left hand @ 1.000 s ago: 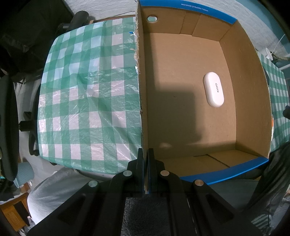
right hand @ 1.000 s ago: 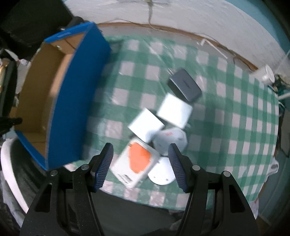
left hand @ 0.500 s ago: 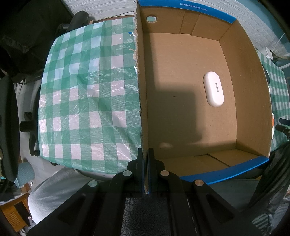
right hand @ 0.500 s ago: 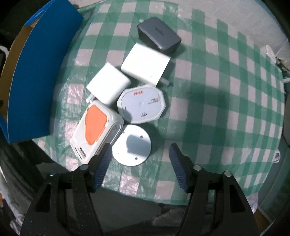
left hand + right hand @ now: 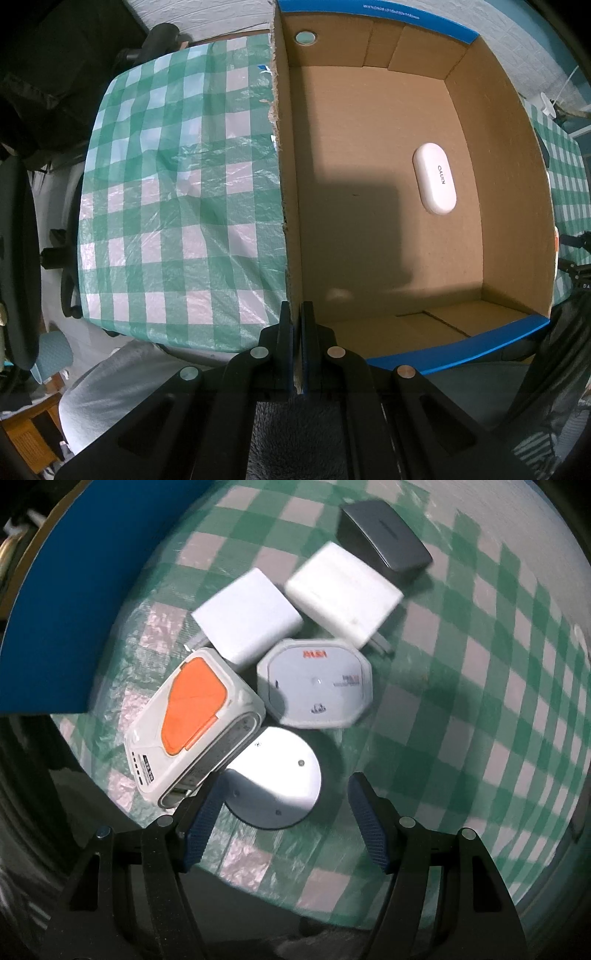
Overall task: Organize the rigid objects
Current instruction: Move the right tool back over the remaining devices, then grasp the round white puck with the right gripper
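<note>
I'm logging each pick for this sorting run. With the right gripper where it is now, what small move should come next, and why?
Probably lower the open right gripper and close on the round white disc: the disc lies nearest, between the fingers, at the pile's edge. The left gripper is clamped on the cardboard box wall, steadying it to receive the disc.

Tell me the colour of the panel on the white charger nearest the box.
Orange, on the white rounded plastic charger; clearest in the right wrist view.
</note>
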`<state>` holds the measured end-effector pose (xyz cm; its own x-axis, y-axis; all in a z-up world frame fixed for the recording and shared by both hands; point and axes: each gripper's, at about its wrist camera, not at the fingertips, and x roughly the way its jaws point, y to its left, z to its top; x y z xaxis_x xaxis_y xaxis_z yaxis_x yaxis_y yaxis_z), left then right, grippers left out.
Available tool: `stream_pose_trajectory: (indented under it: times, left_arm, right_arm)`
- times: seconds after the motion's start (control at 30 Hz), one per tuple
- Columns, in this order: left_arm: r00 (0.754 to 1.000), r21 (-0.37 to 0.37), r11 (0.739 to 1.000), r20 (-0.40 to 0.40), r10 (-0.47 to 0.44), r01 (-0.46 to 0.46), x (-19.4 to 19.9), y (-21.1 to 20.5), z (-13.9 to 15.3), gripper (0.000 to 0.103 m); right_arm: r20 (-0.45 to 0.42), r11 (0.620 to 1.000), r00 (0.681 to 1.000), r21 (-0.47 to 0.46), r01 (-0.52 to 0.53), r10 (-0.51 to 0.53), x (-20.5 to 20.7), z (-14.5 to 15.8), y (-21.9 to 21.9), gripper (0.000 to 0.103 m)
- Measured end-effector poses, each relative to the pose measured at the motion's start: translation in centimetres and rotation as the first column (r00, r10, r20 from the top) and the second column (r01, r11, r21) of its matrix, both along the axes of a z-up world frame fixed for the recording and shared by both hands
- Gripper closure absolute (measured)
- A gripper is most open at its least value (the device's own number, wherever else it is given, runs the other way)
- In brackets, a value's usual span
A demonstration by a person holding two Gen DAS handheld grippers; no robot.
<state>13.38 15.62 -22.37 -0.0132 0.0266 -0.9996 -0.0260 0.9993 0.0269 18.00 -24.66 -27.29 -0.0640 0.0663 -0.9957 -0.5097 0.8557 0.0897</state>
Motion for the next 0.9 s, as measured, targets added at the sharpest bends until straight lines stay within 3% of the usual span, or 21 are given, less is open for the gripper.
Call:
stream_pose_trajectory:
  times: [0.17, 0.27, 0.5, 0.6, 0.73, 0.9]
  left_arm:
    - [1.000, 0.002, 1.000, -0.006, -0.004, 0.004, 0.0, 0.0, 0.0, 0.100]
    - [1.000, 0.003, 1.000, -0.006, -0.004, 0.004, 0.1, -0.1, 0.0, 0.100]
    - [1.000, 0.002, 1.000, -0.008, -0.002, 0.002, 0.1, -0.1, 0.0, 0.100]
    - [1.000, 0.003, 1.000, -0.007, -0.002, 0.002, 0.1, -0.1, 0.0, 0.100]
    - [1.000, 0.005, 1.000, -0.009, -0.005, 0.005, 0.2, -0.2, -0.1, 0.100]
    - [1.000, 0.001, 1.000, -0.009, -0.008, 0.008, 0.1, -0.2, -0.2, 0.100]
  right_arm:
    - [0.000, 0.999, 0.999, -0.012, -0.051, 0.051, -0.2, 0.1, 1.5, 0.032]
    - [0.018, 0.995, 0.996, -0.062, -0.084, 0.085, 0.1, -0.1, 2.2, 0.017]
    - [-0.013, 0.988, 0.993, -0.106, -0.116, 0.115, 0.6, -2.5, 3.1, 0.016]
    - [-0.028, 0.989, 0.995, -0.106, -0.099, 0.097, 0.6, -3.5, 3.9, 0.021]
    - [-0.074, 0.997, 0.997, -0.066, -0.032, 0.027, 1.2, -4.0, 3.7, 0.041]
    - [-0.093, 0.997, 0.995, -0.072, 0.032, -0.039, 1.9, -4.1, 2.6, 0.041]
